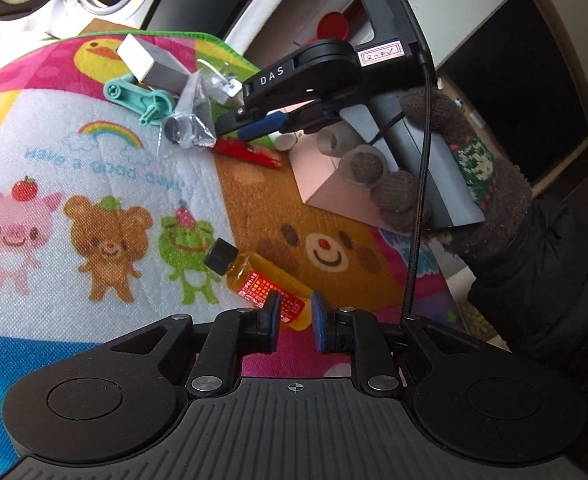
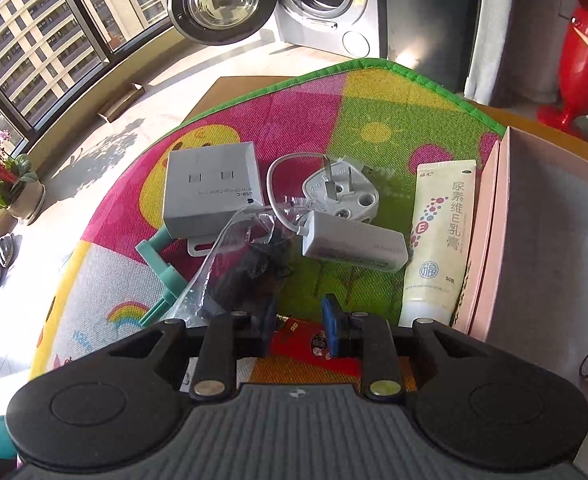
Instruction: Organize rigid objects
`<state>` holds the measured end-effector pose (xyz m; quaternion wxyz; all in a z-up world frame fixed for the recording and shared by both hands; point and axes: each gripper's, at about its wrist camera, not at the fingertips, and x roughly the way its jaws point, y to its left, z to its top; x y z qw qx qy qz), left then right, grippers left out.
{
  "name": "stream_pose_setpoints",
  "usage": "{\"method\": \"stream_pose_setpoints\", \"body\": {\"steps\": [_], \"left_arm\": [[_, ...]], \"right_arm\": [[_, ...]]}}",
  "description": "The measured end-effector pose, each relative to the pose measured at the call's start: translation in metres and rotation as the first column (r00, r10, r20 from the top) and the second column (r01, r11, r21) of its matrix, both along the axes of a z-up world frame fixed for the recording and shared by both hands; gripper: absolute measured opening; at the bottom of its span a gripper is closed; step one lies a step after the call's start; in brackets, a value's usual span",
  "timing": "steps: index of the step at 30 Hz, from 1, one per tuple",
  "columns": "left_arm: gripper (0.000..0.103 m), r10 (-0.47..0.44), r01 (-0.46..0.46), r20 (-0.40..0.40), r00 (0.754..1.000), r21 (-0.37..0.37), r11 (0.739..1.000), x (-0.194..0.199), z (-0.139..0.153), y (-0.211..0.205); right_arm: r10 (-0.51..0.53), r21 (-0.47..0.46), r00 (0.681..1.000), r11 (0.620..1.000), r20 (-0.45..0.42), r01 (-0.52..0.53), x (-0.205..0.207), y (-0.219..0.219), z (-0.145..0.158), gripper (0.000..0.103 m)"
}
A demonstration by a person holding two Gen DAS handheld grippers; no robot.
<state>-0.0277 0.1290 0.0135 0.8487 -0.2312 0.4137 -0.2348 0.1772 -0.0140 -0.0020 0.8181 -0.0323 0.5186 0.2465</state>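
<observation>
My left gripper (image 1: pixel 295 322) is open just above a small amber bottle (image 1: pixel 262 282) with a black cap that lies on the cartoon play mat (image 1: pixel 94 200); its base lies between the pads. My right gripper (image 2: pixel 295 326) is open over a flat red packet (image 2: pixel 305 344), which also shows in the left wrist view (image 1: pixel 250 152) under the right gripper (image 1: pixel 238 120). Ahead lie a white USB-C box (image 2: pixel 210 192), a white plug adapter (image 2: pixel 341 194), a white charger block (image 2: pixel 353 246), a cream tube (image 2: pixel 439 236), a teal plastic part (image 2: pixel 162 268) and a clear bag with a dark item (image 2: pixel 246 268).
A pink box (image 2: pixel 533 220) stands open at the right of the mat; it also shows in the left wrist view (image 1: pixel 325 184). A washing machine with its door open (image 2: pixel 313 0) stands beyond the mat. A red ornament (image 2: pixel 585 52) stands at the far right.
</observation>
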Motion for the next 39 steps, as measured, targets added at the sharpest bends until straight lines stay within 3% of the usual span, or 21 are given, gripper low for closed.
{"method": "stream_pose_setpoints", "body": {"steps": [7, 9, 12, 14, 20, 24, 26, 31, 34, 39], "left_arm": [[0.019, 0.077, -0.075, -0.050, 0.996, 0.041, 0.996, 0.012, -0.012, -0.012], [0.019, 0.119, -0.115, -0.051, 0.992, 0.073, 0.991, 0.016, -0.013, -0.011], [0.019, 0.152, -0.149, -0.054, 0.987, 0.054, 0.987, 0.020, -0.013, -0.008], [0.019, 0.152, -0.150, -0.050, 0.987, 0.037, 0.988, 0.022, -0.010, -0.010], [0.019, 0.234, -0.234, -0.026, 0.972, 0.000, 0.972, 0.026, -0.003, -0.015], [0.020, 0.275, -0.274, -0.013, 0.961, 0.051, 0.960, 0.032, 0.000, -0.020], [0.025, 0.275, -0.274, 0.002, 0.961, 0.078, 0.958, 0.038, 0.001, -0.025], [0.025, 0.271, -0.272, 0.028, 0.962, 0.127, 0.954, 0.039, 0.004, -0.034], [0.025, 0.267, -0.268, 0.028, 0.963, 0.147, 0.952, 0.037, 0.006, -0.030], [0.025, 0.269, -0.266, -0.001, 0.963, 0.151, 0.952, 0.022, 0.006, -0.016]], "right_arm": [[0.113, 0.029, 0.994, 0.993, 0.001, -0.113, -0.073, -0.014, -0.001, 0.022], [0.135, 0.031, 0.987, 0.990, 0.084, -0.138, -0.093, -0.022, 0.006, 0.022], [0.149, -0.021, 0.942, 0.989, 0.301, -0.149, -0.129, -0.039, 0.021, 0.022], [0.153, -0.008, 0.924, 0.987, 0.350, -0.161, -0.142, -0.057, 0.022, 0.023], [0.051, -0.031, 0.902, 0.999, 0.429, -0.042, -0.156, -0.120, 0.014, 0.028], [-0.001, -0.040, 0.903, 0.999, 0.430, 0.020, -0.151, -0.145, 0.006, 0.031], [-0.011, -0.054, 0.894, 0.998, 0.447, 0.039, -0.142, -0.147, 0.001, 0.031], [0.028, -0.021, 0.891, 1.000, 0.453, -0.020, -0.127, -0.130, -0.007, 0.031], [0.098, -0.006, 0.890, 0.994, 0.445, -0.107, -0.134, -0.113, -0.009, 0.031], [0.246, -0.063, 0.853, 0.967, 0.459, -0.246, -0.170, -0.076, -0.021, 0.030]]}}
